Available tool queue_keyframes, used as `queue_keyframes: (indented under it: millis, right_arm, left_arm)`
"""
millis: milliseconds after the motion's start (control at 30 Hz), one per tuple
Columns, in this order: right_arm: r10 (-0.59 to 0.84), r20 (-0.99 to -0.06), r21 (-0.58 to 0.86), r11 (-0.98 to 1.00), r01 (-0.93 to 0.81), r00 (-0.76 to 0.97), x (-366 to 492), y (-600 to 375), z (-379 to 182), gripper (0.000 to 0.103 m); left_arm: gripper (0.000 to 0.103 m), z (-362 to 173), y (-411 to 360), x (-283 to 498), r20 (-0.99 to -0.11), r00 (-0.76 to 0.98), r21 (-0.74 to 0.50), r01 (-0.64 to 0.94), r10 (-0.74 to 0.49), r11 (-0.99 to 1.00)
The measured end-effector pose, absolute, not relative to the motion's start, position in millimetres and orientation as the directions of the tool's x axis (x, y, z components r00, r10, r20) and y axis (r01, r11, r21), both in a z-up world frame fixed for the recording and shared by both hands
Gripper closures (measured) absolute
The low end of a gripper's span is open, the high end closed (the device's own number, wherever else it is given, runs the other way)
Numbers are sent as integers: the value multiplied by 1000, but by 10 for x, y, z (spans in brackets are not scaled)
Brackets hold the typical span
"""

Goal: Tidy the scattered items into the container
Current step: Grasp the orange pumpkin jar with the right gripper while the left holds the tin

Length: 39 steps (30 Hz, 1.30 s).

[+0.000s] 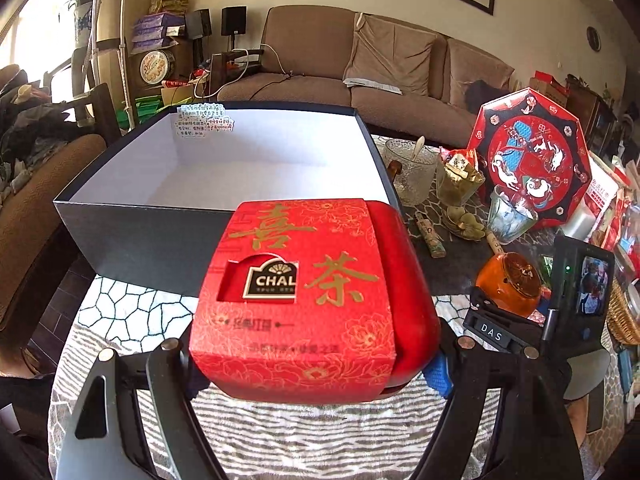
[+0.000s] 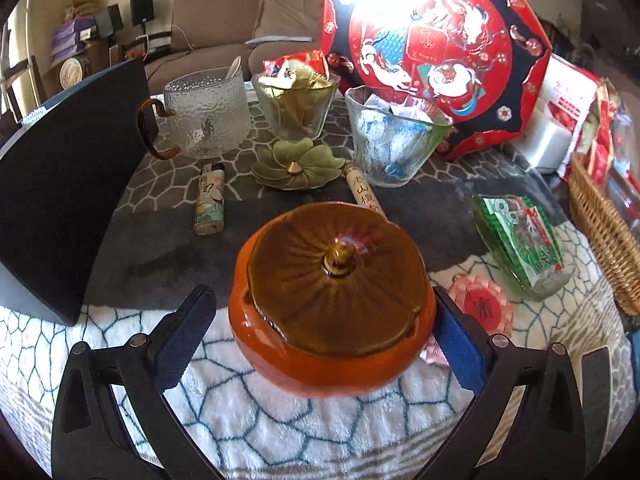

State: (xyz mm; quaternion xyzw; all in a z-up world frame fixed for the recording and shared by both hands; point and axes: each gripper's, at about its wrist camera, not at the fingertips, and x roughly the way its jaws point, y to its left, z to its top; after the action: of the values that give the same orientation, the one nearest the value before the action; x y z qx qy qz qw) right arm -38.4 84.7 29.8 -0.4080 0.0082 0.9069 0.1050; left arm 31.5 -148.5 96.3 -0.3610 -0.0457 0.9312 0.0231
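The work surface is a table covered by a plush cloth with a white field crossed by dark cell lines, grey stripes nearer the camera and a dark grey band further back. Behind it stand a brown sofa with loose cushions, a framed picture on the wall above it, and cluttered shelving with speakers to the left by a bright window. The container, a dark box with a white interior, sits open on the cloth and holds nothing visible. The left gripper is clamped on a red tea box with gold characters; its pads press the box's two side faces, and the box is lifted clear of the cloth, in front of the container's near wall and overlapping its rim in this view. The tea box's long axis runs away from the camera toward the container, printed face up and tilted slightly. In the right wrist view, the right gripper stands wide, its blue pads on either side of an orange lidded pot; a clear gap shows at the left pad, while contact at the right pad cannot be told. The pot rests upright on the cloth, knob upward. Beyond it lie a lighter, a green leaf-shaped dish, three glass cups and a red octagonal box; a green packet and a wicker basket lie to the right.
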Motion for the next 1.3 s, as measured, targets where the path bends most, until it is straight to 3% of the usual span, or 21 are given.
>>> queue_keyframes:
  millis: [333, 400, 1033, 1300]
  right_arm:
    - [274, -761, -184, -961, -209, -589, -602, 771, 199, 0]
    - [290, -749, -190, -955, -227, -595, -573, 797, 225, 11]
    - [96, -767, -110, -994, -17, -635, -43, 557, 285, 11]
    - [45, -782, -41, -999, -20, -622, -129, 614, 226, 9]
  left_arm:
    - [22, 883, -1506, 276, -690, -720, -107, 2, 73, -994]
    - [22, 860, -1484, 265, -696, -714, -106, 2, 73, -994]
    - [22, 859, -1447, 273, -693, -718, -86, -7, 65, -996]
    - [22, 866, -1446, 259, -701, -707, -115, -15, 91, -993]
